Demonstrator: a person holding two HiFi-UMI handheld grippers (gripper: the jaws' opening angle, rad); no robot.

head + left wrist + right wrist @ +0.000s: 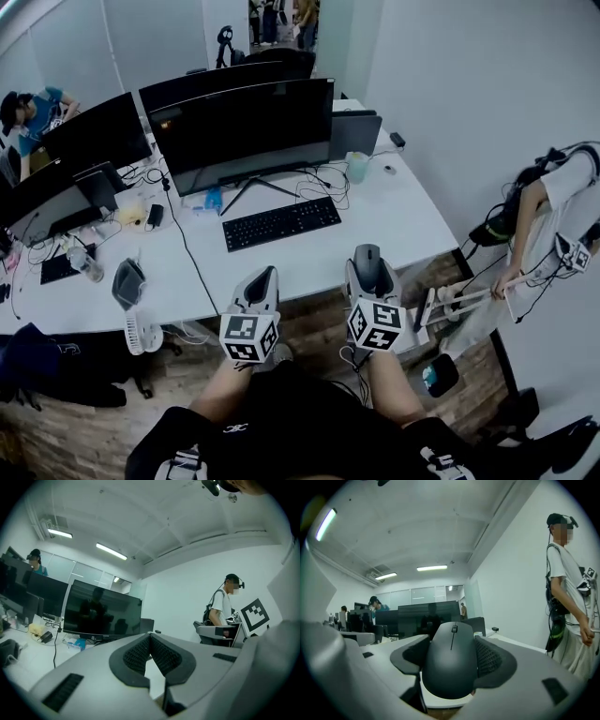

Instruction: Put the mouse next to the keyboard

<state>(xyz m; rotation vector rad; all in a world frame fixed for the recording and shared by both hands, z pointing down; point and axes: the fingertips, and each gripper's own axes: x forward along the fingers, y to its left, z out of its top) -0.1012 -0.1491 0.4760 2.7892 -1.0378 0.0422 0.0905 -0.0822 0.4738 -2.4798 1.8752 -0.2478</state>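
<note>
A dark grey mouse (451,660) sits clamped between the jaws of my right gripper (450,656), its wheel facing up. In the head view that mouse (367,260) shows at the front edge of the white desk (394,220), right of and nearer than the black keyboard (281,223). My right gripper (369,272) is shut on it. My left gripper (262,284) hovers at the desk's front edge, nearer than the keyboard, its jaws shut with nothing between them; its black pads (136,652) meet at the tips.
A wide black monitor (246,127) stands behind the keyboard, with cables and a cup (357,167) beside it. More monitors and clutter fill the desk at left (75,272). A person (548,234) stands at right, holding grippers. A small black item (397,140) lies at the far right corner.
</note>
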